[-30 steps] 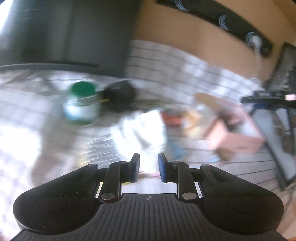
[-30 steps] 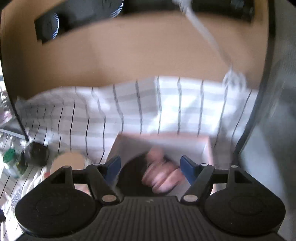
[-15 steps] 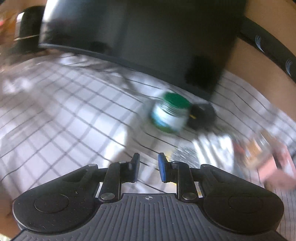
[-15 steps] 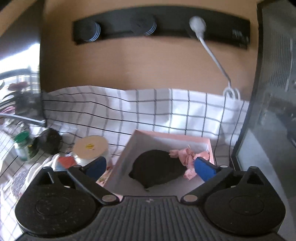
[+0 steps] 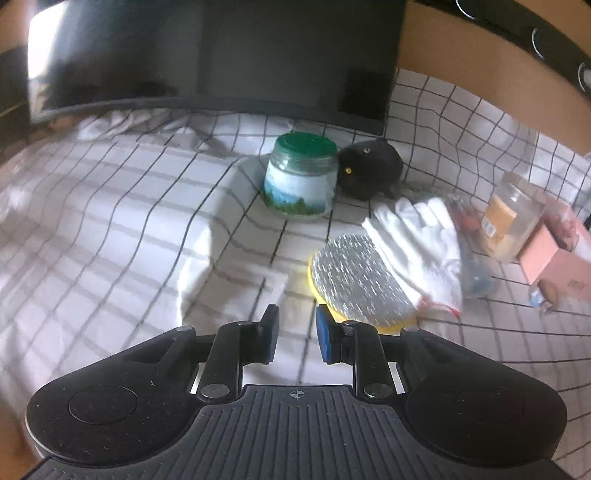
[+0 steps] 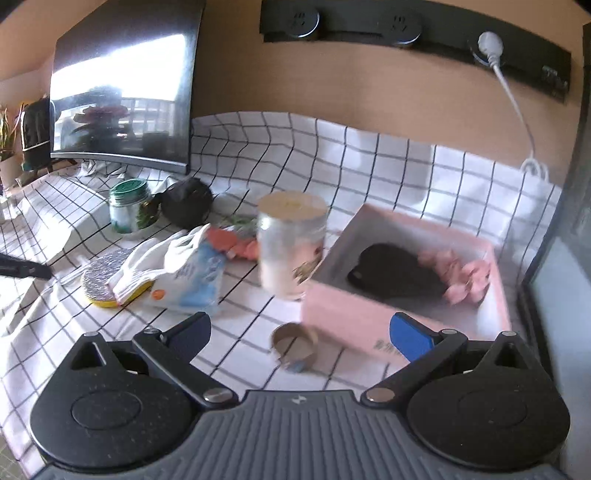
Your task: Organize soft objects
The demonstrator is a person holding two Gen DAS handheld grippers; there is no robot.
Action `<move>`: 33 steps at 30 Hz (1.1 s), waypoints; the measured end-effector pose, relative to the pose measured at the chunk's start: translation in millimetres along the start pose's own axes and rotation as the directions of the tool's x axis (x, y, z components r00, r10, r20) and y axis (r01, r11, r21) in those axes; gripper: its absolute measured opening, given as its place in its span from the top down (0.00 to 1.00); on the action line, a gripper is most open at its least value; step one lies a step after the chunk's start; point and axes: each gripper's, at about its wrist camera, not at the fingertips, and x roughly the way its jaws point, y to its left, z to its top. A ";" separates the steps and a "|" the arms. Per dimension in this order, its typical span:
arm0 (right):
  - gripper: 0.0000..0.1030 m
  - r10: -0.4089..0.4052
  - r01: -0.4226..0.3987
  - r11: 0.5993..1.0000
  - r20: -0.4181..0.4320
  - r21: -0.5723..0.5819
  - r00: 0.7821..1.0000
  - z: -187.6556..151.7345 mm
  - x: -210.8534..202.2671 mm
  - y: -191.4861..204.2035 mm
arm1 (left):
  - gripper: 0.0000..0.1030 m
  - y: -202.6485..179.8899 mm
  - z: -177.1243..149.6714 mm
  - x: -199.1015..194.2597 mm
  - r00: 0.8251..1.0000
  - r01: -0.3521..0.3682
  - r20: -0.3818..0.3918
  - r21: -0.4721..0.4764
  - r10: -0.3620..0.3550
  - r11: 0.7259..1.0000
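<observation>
Black-gridded white cloth (image 6: 369,162) covers the surface. Ahead-right of the right gripper (image 6: 301,326), a pink cardboard box (image 6: 354,321) contains a black plush item (image 6: 395,273) and pink fabric (image 6: 461,277). Its jaws have just been opening, now wide, nothing between. White knit gloves (image 5: 417,236) lie ahead-right of the left gripper (image 5: 293,338), narrowly parted, empty.

- A tan wall (image 6: 369,92) carries a black socket strip (image 6: 406,29) with a white plug (image 6: 489,44).
- A dark monitor (image 6: 122,92) reflects daylight.
- A checked cloth (image 5: 110,221) covers the surface.
</observation>
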 end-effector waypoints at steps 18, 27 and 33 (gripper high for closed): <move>0.00 0.112 -0.119 0.990 -0.088 -0.080 0.990 11.9 28.3 59.5 | 0.73 14.6 15.2 61.4 0.996 0.023 -0.087 0.000 -0.023 1.000; 0.00 0.242 -0.250 0.966 -0.108 -0.063 0.964 68.7 106.0 117.3 | 0.86 -5.8 -9.2 35.6 0.998 0.042 -0.050 0.041 -0.040 0.998; 0.01 0.240 -0.249 0.968 -0.209 -0.016 0.948 71.0 163.0 133.4 | 0.86 -12.2 -27.8 -8.7 0.997 0.079 -0.024 -0.033 -0.080 0.996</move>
